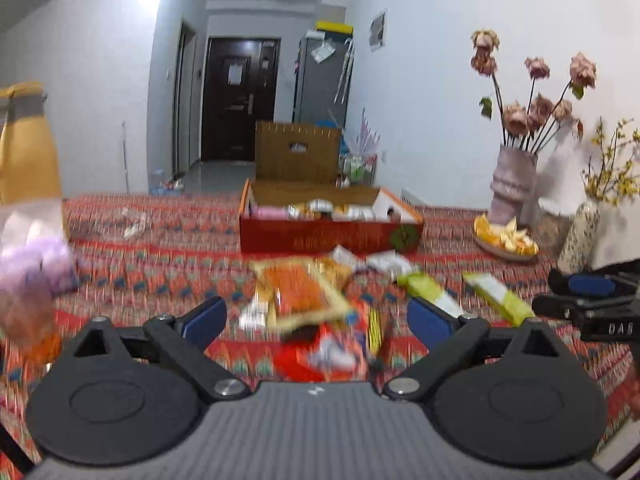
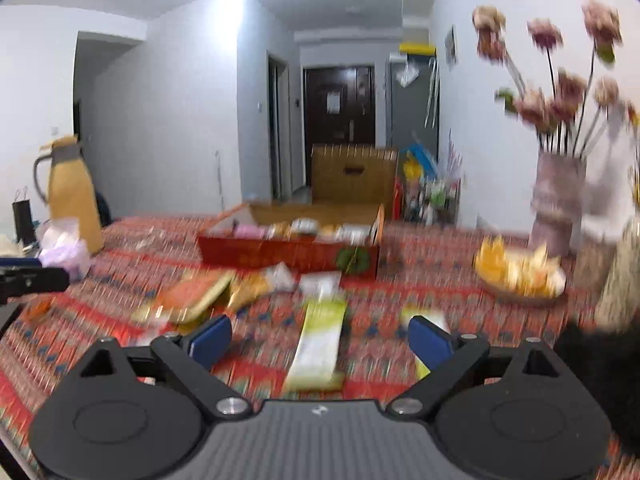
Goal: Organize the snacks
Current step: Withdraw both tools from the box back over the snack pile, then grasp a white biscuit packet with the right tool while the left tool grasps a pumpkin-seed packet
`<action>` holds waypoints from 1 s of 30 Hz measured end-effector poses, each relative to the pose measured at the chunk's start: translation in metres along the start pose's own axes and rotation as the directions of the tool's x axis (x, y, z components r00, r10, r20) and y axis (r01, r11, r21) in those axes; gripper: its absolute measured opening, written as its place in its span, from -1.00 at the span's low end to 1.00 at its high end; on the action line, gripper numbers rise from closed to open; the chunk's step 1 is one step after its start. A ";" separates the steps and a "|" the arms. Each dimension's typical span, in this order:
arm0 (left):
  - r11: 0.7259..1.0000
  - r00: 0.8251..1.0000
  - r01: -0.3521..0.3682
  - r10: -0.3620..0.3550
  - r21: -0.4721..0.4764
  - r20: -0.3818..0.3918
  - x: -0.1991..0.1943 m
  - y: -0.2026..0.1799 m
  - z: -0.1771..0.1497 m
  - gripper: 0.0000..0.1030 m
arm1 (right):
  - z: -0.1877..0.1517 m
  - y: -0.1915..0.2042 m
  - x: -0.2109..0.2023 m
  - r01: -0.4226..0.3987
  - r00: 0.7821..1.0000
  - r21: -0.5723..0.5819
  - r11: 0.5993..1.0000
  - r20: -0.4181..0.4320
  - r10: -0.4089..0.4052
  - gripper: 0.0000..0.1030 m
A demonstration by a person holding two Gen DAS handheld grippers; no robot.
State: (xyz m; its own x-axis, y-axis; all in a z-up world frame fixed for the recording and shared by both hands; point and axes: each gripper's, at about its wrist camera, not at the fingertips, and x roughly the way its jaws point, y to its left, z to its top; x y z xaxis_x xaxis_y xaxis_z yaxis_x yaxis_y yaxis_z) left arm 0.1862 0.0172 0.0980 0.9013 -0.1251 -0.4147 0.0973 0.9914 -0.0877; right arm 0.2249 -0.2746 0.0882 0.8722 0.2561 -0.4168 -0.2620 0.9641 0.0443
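Loose snack packets lie on a red patterned tablecloth (image 1: pixel 160 256). An orange flat packet (image 1: pixel 298 292) and a red pack (image 1: pixel 320 354) lie ahead of my left gripper (image 1: pixel 316 320), whose blue pads stand wide open above them with nothing held. A green-and-white packet (image 2: pixel 320 340) lies between the open fingers of my right gripper (image 2: pixel 320 340), untouched; a second one (image 2: pixel 424 320) sits by its right pad. A red cardboard box (image 1: pixel 328 236) with several snacks inside stands behind the pile. The right gripper (image 1: pixel 592 300) also shows at the left view's right edge.
A bowl of orange and yellow chips (image 2: pixel 520 276) sits at the right, beside a pink vase of dried flowers (image 2: pixel 558 204) and a speckled vase (image 1: pixel 580 236). A yellow thermos (image 2: pixel 74 196) and a crumpled plastic bag (image 2: pixel 66 252) stand at the left.
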 end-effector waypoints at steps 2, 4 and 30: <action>1.000 1.000 0.000 -0.001 -0.027 -0.031 -0.006 0.003 -0.017 0.92 | -0.022 0.003 -0.008 0.011 0.999 0.008 1.000 -0.032 -0.011 0.84; 0.999 0.998 0.000 -0.003 -0.047 -0.060 -0.011 0.005 -0.031 0.92 | -0.042 0.005 -0.016 0.033 0.997 0.030 0.999 -0.066 -0.031 0.84; 0.999 0.996 0.000 -0.004 -0.043 -0.088 0.072 0.016 -0.002 0.91 | -0.054 -0.008 0.021 0.044 0.987 0.074 0.996 -0.155 -0.032 0.84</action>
State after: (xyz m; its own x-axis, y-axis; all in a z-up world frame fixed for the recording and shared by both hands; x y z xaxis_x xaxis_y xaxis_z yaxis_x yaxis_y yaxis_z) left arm 0.2516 0.0242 0.0645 0.8603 -0.1315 -0.4925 0.0789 0.9889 -0.1262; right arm 0.2232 -0.2807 0.0298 0.8058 0.2110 -0.5534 -0.1920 0.9770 0.0929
